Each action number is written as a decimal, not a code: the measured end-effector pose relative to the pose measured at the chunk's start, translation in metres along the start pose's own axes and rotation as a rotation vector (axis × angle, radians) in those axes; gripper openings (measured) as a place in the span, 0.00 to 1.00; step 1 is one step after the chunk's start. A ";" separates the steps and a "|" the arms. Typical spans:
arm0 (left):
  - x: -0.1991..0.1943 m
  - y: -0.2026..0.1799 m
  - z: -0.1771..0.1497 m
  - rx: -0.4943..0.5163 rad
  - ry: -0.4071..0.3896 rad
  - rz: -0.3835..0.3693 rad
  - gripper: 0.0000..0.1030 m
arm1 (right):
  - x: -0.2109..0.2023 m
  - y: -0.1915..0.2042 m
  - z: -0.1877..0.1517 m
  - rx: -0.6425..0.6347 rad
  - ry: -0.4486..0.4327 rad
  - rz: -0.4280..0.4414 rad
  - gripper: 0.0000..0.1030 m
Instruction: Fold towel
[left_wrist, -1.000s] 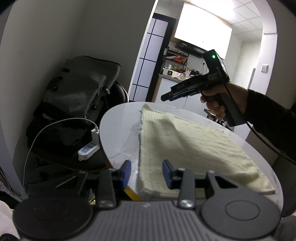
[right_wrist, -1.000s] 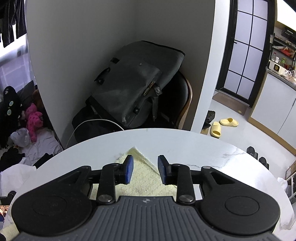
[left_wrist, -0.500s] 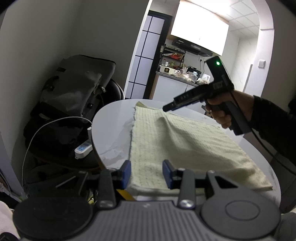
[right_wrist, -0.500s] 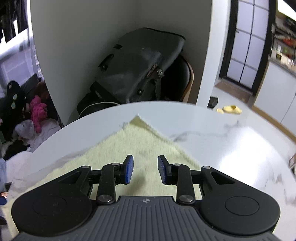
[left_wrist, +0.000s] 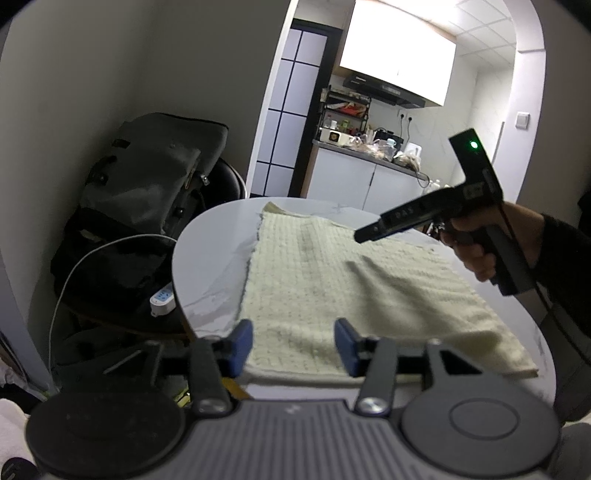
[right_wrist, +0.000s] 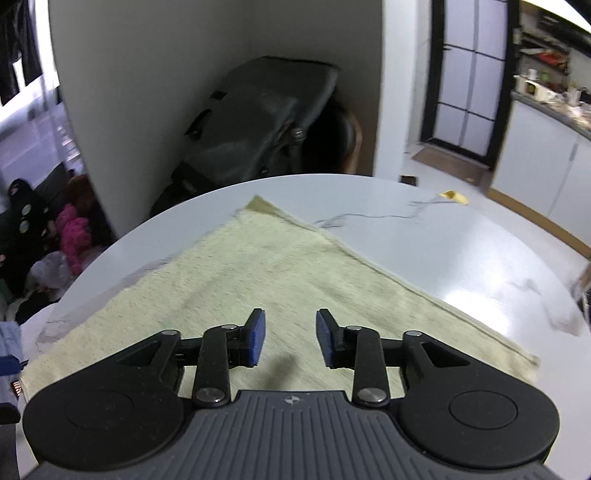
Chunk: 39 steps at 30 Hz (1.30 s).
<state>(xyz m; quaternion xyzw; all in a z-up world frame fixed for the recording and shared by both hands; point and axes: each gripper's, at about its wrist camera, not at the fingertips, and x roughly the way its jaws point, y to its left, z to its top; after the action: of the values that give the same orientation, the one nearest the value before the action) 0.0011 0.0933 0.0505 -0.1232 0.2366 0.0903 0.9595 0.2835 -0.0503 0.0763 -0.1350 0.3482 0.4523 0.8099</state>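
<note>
1. A pale yellow towel (left_wrist: 332, 280) lies spread flat on a round white table (left_wrist: 210, 258), covering most of the top and reaching close to the near rim.
2. Beyond the towel's far corner (right_wrist: 258, 203), a bare strip of the marbled tabletop shows (right_wrist: 461, 243).
3. The left gripper (left_wrist: 293, 341) hovers at the towel's near edge; its blue pads (left_wrist: 242, 341) stand well apart and the jaws are opening, with nothing pinched between them, only towel seen past the gap.
4. The right gripper (right_wrist: 288, 338) hangs above the middle of the towel, casting a small shadow on the cloth; its jaws are also opening, spread with nothing gripped between the pads (right_wrist: 256, 332).
5. From the left wrist view, the right gripper (left_wrist: 364, 234) points down over the towel's far half, held by a hand (left_wrist: 476, 240) in a dark sleeve, a green light lit on its top.
6. Left of the towel, past the table's rim, a dark bag (left_wrist: 147, 177) rests on a chair, with a white power strip (left_wrist: 162, 301) and its cable below it.
7. Behind the towel's far end, a doorway opens onto a kitchen counter (left_wrist: 369, 151) crowded with small items.
</note>
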 end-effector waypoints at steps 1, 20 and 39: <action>-0.001 -0.002 0.000 0.005 -0.004 0.002 0.65 | -0.006 -0.002 -0.004 0.006 -0.003 0.000 0.52; -0.015 -0.044 0.001 0.074 -0.074 0.041 0.95 | -0.093 -0.015 -0.066 0.023 -0.068 -0.034 0.95; -0.029 -0.088 -0.002 0.169 -0.007 0.009 1.00 | -0.151 -0.014 -0.107 0.047 -0.129 -0.048 0.99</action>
<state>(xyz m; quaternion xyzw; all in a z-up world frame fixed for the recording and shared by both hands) -0.0043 0.0053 0.0797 -0.0402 0.2406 0.0749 0.9669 0.1953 -0.2120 0.1015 -0.0948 0.3026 0.4323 0.8442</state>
